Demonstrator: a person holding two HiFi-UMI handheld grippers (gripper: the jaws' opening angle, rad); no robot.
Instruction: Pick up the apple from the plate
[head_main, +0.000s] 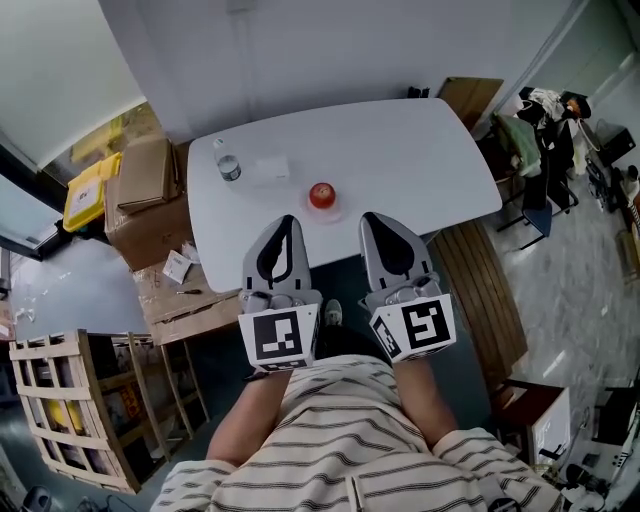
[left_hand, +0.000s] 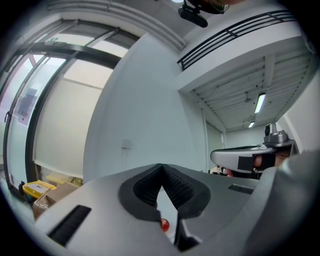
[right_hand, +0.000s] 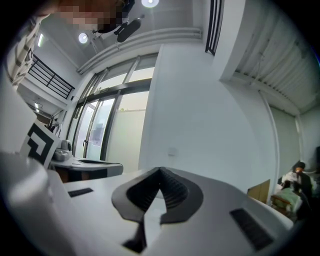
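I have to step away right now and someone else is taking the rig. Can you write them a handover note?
Left claw: shut, empty, at the table's near edge.
Right claw: shut, empty, beside it.
Apple: on the plate, ahead of the two claws and between them, untouched.
Done: nothing grasped yet.
Left: open a claw, close it on the apple, lift it off the plate.
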